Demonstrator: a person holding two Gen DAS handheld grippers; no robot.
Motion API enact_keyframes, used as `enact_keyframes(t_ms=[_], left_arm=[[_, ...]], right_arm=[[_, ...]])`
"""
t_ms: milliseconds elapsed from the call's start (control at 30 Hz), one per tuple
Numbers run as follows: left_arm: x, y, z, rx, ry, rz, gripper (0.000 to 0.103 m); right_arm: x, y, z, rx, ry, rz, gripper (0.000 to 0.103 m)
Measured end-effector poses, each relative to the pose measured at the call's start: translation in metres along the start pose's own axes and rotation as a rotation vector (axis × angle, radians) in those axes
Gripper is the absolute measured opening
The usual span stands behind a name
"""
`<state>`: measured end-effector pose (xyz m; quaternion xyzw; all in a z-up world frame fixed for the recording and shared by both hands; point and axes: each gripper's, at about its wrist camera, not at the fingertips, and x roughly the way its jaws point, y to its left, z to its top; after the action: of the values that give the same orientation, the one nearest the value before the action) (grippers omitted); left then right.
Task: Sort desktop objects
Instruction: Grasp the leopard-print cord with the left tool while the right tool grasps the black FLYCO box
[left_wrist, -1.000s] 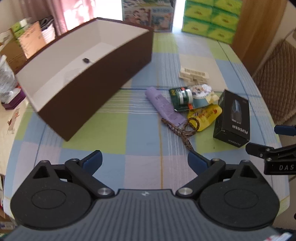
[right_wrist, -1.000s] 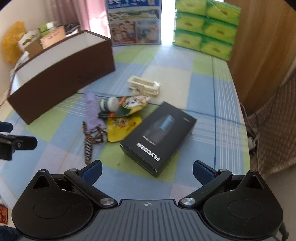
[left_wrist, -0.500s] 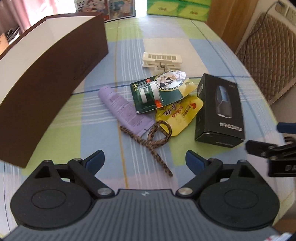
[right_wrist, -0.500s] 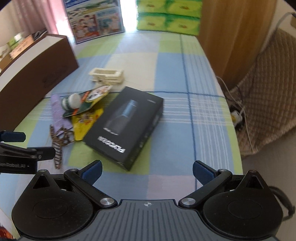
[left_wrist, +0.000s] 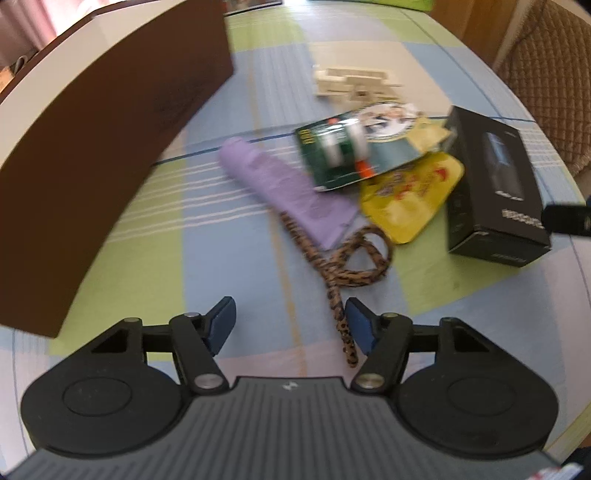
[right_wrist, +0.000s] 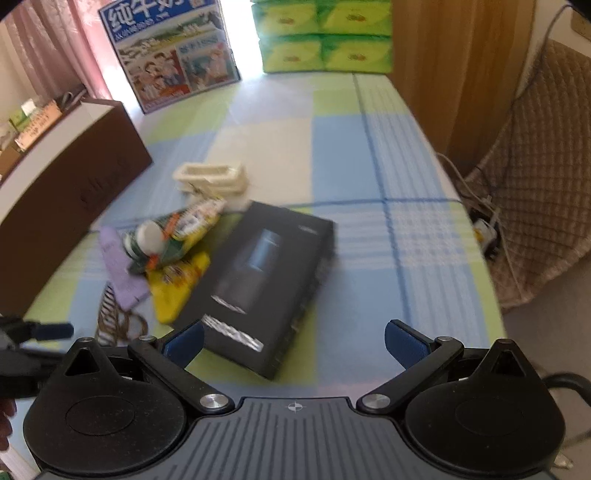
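Note:
A pile lies on the checked tablecloth: a leopard-print cord (left_wrist: 343, 273), a purple tube (left_wrist: 288, 192), a green blister pack (left_wrist: 343, 155), a yellow pouch (left_wrist: 413, 195), a cream clip (left_wrist: 354, 83) and a black box (left_wrist: 495, 184). My left gripper (left_wrist: 291, 325) is open and empty, low over the cloth, with the cord's near end just inside its right finger. My right gripper (right_wrist: 293, 343) is open wide and empty, with the black box (right_wrist: 262, 284) just ahead of its left finger. The pile also shows in the right wrist view, with the pouch (right_wrist: 177, 284) and tube (right_wrist: 118, 266).
A large brown box with a white inside (left_wrist: 96, 122) stands at the left; it also shows in the right wrist view (right_wrist: 62, 177). Green packs (right_wrist: 325, 37) and a picture carton (right_wrist: 173, 55) stand at the far end. A quilted chair (right_wrist: 535, 184) is beyond the table's right edge.
My left gripper has moved forward and down to the cord, and its jaws have narrowed. My right gripper has moved closer to the black box.

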<state>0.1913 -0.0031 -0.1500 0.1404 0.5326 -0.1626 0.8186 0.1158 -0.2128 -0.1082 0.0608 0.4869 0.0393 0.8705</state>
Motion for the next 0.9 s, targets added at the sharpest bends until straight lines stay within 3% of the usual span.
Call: enact_keyframes(t_ms=[233,433,467,533,600,833,900], left_arm=[[-0.007,0.018,-0.008,-0.021,-0.009,0.002,0.064],[-0.013,0.012,-0.011,0.021,-0.048,-0.038,0.07],[-0.013,0.011,-0.011,0.024,-0.054,-0.043,0.071],[-0.012,0.008,-0.01,0.026,-0.061,-0.059,0.072],[-0.01,0.004,-0.007,0.026,-0.071,-0.071,0.073],[-0.002,-0.013,0.005,0.04,-0.126,-0.104,0.073],[0.002,-0.016,0.007,0.046,-0.139,-0.102,0.067]], right_arm=[[0.03,0.033,0.016,-0.03,-0.004,-0.028,0.101],[0.045,0.029,0.015,-0.047,0.03,-0.051,0.101],[0.044,0.027,0.015,-0.049,0.035,-0.052,0.099],[0.044,0.021,0.012,-0.059,0.05,-0.048,0.082],[0.044,0.013,0.01,-0.047,0.067,-0.063,0.079],[0.029,-0.013,-0.002,-0.046,0.071,-0.09,0.077],[0.026,-0.018,-0.004,-0.042,0.074,-0.095,0.077]])
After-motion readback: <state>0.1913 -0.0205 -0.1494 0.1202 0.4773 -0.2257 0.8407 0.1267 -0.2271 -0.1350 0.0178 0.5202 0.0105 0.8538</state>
